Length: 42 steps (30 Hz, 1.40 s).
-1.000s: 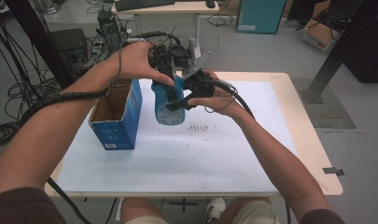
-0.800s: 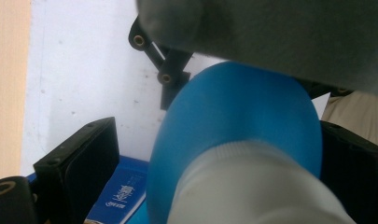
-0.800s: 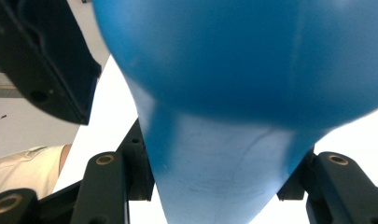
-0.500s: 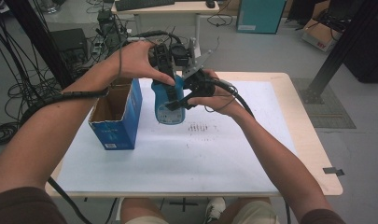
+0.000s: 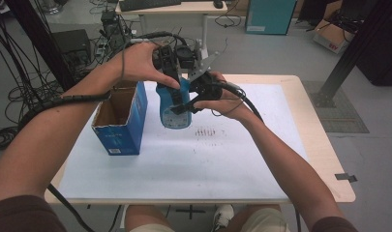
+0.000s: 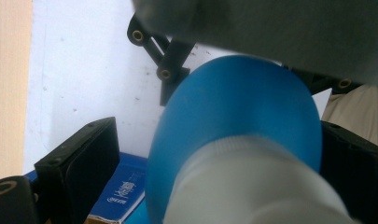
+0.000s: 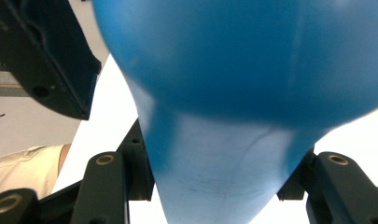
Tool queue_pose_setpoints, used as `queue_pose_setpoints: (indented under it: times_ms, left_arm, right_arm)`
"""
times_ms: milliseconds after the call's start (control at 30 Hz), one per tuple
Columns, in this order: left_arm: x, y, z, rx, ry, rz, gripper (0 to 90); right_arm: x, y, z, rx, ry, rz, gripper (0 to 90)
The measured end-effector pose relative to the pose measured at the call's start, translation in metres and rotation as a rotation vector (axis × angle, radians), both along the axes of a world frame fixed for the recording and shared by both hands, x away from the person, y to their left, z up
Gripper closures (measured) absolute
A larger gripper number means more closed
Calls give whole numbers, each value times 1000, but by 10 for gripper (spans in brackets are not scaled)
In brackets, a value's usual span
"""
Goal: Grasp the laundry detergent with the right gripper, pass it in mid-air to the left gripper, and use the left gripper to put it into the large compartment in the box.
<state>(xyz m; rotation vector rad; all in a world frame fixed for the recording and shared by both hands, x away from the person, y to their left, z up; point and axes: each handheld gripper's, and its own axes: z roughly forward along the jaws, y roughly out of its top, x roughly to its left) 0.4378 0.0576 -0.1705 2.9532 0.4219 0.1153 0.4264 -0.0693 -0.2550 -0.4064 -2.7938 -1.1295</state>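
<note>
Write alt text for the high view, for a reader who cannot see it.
A person holds a blue pouch upright above a white-topped table, gripped between the left gripper at its top and the right gripper at its side. An open blue cardboard box stands on the table just left of the pouch.

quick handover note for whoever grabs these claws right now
Right claw: shut on the blue pouch, gripping its lower part.
Left claw: at the pouch's top; its jaws flank the white cap, grip unclear.
Pouch is held up over the white mat, right beside the open blue box.
Done: pouch lifted.
Left: probably boxing it or working the cap.
</note>
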Motion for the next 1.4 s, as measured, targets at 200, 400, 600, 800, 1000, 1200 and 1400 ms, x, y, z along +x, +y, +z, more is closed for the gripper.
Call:
queue_pose_setpoints:
  times_ms: [200,400,600,800,1000,1200,1400]
  left_arm:
    - [0,0,1,3,-2,-8,56]
    - [0,0,1,4,-4,-7,58]
    - [1,-1,1,2,1,-8,58]
    - [1,-1,3,1,-7,-9,58]
    - [1,-1,2,6,-3,-10,62]
    - [1,0,2,13,-8,-11,82]
    - [0,0,1,15,-11,-11,126]
  right_arm:
    - [-1,0,1,-5,6,-5,443]
    - [0,1,0,2,-7,10,443]
    - [3,2,-1,22,-31,31,443]
    - [-1,0,3,-13,27,-13,443]
    - [39,14,-10,267,-434,309,443]
    - [34,13,-10,235,-381,284,442]
    - [35,12,-9,234,-407,299,442]
